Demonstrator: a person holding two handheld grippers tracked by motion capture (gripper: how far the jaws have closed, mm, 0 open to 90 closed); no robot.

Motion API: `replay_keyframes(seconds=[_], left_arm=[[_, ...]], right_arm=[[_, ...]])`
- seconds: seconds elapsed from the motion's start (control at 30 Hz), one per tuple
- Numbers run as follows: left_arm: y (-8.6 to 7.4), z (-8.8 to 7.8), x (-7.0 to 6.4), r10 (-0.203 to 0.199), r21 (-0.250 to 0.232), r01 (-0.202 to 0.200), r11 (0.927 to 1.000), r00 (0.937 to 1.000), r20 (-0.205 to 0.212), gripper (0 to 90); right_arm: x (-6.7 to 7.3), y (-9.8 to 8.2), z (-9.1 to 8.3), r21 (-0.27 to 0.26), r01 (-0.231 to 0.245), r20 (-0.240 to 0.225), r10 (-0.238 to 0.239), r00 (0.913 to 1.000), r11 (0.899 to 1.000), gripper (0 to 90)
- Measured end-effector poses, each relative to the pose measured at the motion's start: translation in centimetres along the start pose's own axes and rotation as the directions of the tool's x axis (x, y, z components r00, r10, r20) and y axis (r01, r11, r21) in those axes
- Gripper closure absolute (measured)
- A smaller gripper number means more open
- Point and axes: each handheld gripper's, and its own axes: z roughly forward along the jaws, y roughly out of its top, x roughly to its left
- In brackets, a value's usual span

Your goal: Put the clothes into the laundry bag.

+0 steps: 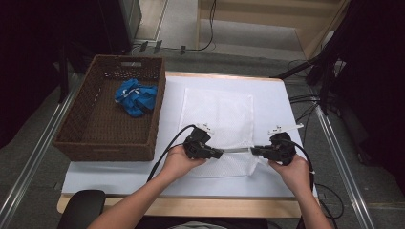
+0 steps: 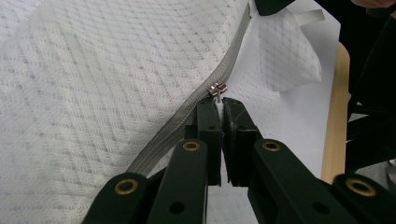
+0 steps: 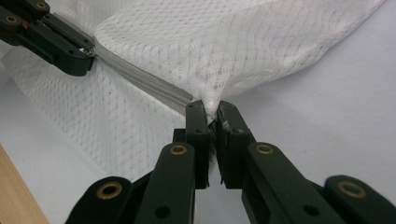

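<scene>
Your left gripper (image 2: 217, 103) clamps the zipper pull (image 2: 217, 89) of the white mesh bag (image 1: 217, 114). Your right gripper (image 3: 212, 112) pinches the bag's right end.

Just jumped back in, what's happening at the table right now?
A person is working the zipper of a white mesh bag on the table. The left gripper is pinched on the zipper pull, and the right gripper clamps the bag's fabric at the zipper's other end. A wicker basket at left holds a blue cloth.
</scene>
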Motion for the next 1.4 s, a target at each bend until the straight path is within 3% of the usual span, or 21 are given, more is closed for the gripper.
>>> replay_keyframes(seconds=[0.83,1.07,1.4], left_arm=[[-0.4,-0.8,0.1,-0.018,0.004,0.018,0.9998,0.9998,-0.008,88.2],[-1.0,-1.2,0.6,-0.045,0.003,0.045,0.999,0.9988,-0.018,88.2],[-1.0,-1.3,0.6,-0.043,0.006,0.043,0.9991,0.9988,-0.022,88.2]], right_arm=[[-0.3,-0.1,-0.2,-0.002,-0.007,0.007,0.007,1.0,1.0,85.8],[-0.7,-0.2,-0.3,0.002,-0.015,0.015,0.015,0.9998,1.0,85.8],[-0.7,-0.2,-0.2,0.0,-0.014,0.018,0.014,0.9997,1.0,85.8]])
